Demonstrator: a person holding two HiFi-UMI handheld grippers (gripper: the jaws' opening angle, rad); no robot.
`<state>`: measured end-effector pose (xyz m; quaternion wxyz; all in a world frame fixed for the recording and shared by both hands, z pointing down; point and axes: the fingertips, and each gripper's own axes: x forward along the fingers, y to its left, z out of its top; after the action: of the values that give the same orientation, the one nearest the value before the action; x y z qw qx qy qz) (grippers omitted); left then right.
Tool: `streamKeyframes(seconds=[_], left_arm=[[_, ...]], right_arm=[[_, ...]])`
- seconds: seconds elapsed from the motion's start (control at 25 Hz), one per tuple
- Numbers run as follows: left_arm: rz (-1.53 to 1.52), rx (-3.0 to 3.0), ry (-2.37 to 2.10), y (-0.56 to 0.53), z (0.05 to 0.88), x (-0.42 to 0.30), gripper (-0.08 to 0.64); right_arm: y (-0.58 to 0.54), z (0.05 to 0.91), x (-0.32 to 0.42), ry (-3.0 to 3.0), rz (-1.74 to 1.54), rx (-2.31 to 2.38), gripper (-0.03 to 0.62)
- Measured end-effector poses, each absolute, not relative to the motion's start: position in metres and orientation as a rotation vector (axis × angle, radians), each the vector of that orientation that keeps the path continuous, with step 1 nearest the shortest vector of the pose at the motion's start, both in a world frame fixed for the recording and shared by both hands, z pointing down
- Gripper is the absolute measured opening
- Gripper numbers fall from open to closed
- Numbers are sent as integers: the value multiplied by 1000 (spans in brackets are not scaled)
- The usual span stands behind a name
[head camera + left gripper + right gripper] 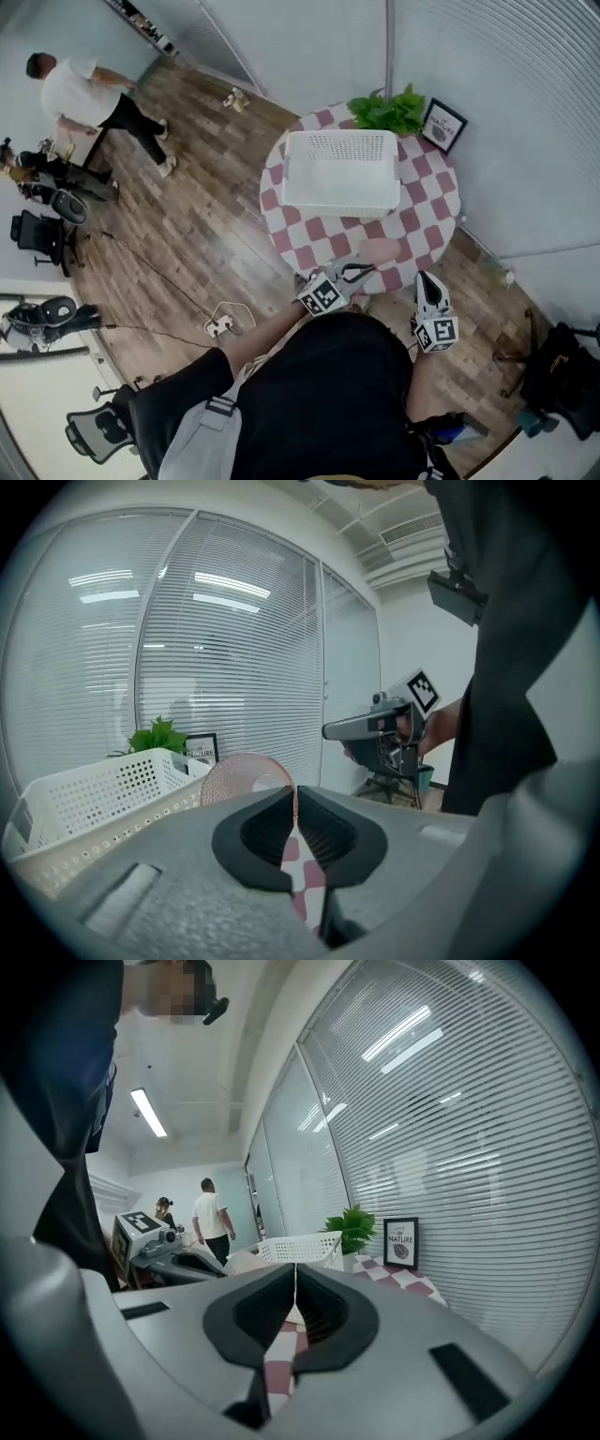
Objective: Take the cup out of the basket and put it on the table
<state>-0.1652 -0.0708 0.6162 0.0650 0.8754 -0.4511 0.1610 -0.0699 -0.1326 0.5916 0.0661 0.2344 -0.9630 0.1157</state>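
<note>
Left gripper (294,799): clamped on the wall of the pink cup (246,774). The cup is clear of the white basket (339,208), at the checked table's (417,211) near edge. Right gripper (295,1277): closed, empty. Outstanding, apparently: set-down and release.

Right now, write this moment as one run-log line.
left tool: shut on cup | cup: outside basket, at table edge | right tool: shut, empty
</note>
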Motion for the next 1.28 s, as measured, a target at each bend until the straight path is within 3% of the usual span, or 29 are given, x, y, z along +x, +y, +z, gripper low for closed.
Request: streamKeyframes(seconds=[0.8,1.28], left_arm=[[495,2551,-1440,-46,603,-215,17],[474,2603,-1365,-66,621,-185,17]], right_arm=[[-116,582,-124,-2919,399,588,12],[-110,580,-100,-2939,386,567,12]])
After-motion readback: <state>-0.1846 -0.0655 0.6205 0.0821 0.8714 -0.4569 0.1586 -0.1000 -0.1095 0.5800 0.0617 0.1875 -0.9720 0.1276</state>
